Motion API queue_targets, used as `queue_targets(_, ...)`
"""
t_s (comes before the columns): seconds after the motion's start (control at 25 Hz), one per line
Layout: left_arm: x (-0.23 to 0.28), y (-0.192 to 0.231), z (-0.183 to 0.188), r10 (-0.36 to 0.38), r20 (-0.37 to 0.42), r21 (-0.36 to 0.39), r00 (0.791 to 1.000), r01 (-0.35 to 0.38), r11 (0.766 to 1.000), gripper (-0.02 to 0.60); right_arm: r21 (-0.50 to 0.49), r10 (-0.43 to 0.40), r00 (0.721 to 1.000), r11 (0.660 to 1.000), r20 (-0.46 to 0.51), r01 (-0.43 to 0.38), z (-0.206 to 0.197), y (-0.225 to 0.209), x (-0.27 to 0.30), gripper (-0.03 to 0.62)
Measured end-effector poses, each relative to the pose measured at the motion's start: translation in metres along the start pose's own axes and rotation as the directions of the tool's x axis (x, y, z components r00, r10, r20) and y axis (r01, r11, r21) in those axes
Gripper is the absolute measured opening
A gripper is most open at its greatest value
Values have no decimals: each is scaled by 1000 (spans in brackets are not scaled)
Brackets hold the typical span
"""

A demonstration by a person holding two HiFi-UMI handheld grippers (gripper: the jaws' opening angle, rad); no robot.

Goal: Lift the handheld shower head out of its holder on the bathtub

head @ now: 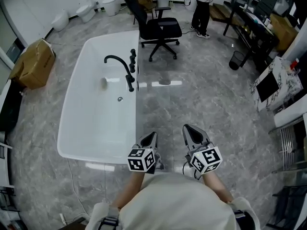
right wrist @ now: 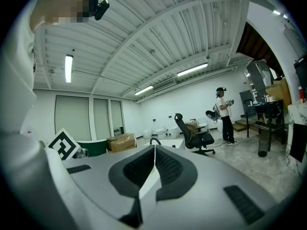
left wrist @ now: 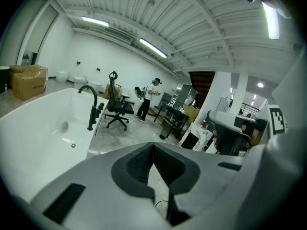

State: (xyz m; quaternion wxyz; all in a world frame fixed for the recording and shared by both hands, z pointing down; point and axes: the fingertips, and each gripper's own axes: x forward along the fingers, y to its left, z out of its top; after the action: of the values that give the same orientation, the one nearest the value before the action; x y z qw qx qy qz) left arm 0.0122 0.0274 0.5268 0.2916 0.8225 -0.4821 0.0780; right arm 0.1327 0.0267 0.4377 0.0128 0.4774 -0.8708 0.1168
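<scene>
- White tub (head: pixel 96 109) lies well ahead; black shower head (head: pixel 130 82) likely stands in its rim holder.
- Left gripper (head: pixel 151 137) and right gripper (head: pixel 191 131): jaws closed, empty, tucked near the body, probably for the approach.

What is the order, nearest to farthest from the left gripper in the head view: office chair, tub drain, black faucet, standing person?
1. Tub drain, inside the tub, ahead-left of the left gripper.
2. Black faucet, on the tub's right rim.
3. Office chair, beyond the tub.
4. Standing person, top of view.
</scene>
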Motion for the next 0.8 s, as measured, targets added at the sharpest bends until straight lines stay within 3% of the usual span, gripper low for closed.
queue_targets(0.48,38,82,60,16,7,6,1000,-16,1000,20,-14,-5,1000,1000,6,5,21,-8,102,20)
queue_targets(0.8,48,122,73,42,0,-22,999,-42,999,20,-23,-4,1000,1000,-5,4,22,-8,147,20)
